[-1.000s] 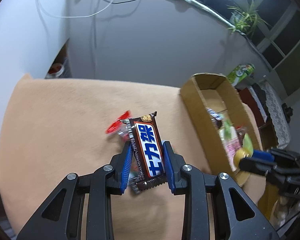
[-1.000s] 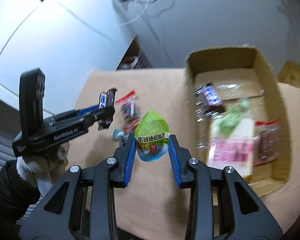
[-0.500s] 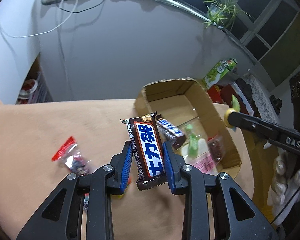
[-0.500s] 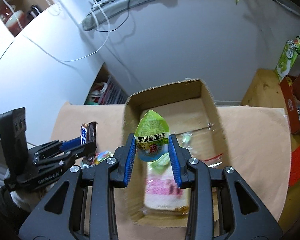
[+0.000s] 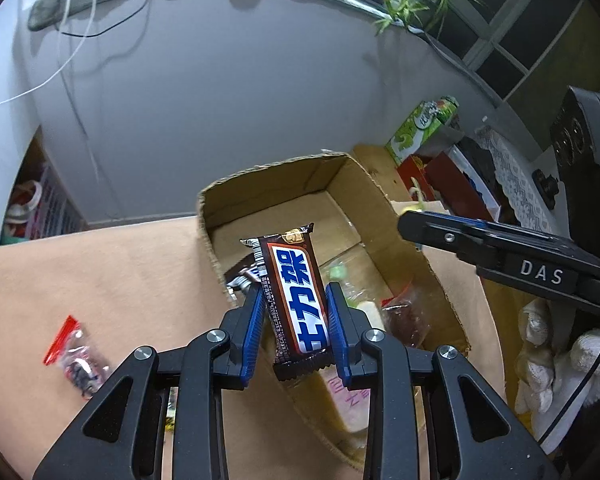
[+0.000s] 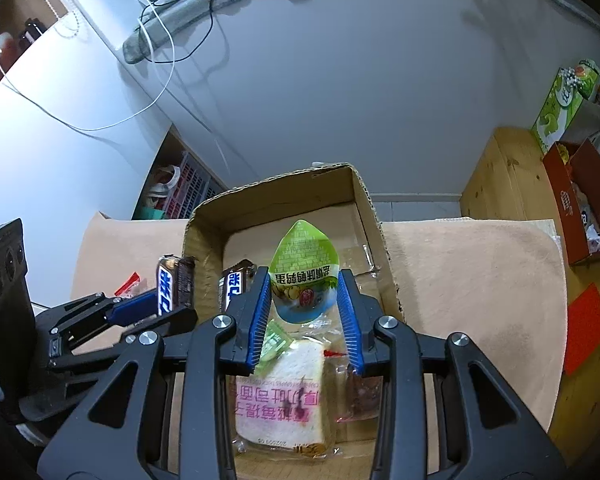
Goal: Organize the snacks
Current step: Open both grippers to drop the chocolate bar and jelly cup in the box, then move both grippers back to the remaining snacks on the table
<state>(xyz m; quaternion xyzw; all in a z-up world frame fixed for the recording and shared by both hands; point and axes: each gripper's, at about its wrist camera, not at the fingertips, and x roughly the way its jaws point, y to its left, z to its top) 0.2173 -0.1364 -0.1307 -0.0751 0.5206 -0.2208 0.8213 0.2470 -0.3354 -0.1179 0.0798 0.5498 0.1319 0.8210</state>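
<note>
My left gripper (image 5: 294, 324) is shut on a brown chocolate bar (image 5: 296, 300) with a blue and white label, held over the near left wall of the open cardboard box (image 5: 276, 180). My right gripper (image 6: 303, 304) is shut on a green egg-shaped snack pack (image 6: 305, 272), held above the inside of the box (image 6: 276, 190). In the box lie a wrapped bread slice (image 6: 284, 404), another chocolate bar (image 6: 234, 284), a small green packet (image 6: 274, 346) and a red-topped packet (image 6: 358, 394). The left gripper with its bar (image 6: 172, 284) shows at the left of the right wrist view.
The box stands on a tan mat (image 5: 80, 280). A red-topped clear snack packet (image 5: 76, 356) lies on the mat left of the box. A wooden side table (image 6: 500, 176) with a green carton (image 6: 564, 100) and a red box (image 6: 580, 208) stands at the right. A grey wall is behind.
Both grippers have moved toward the box. The left one swung right from the mat to the box's left wall. The right one now hangs lower over the box contents.
</note>
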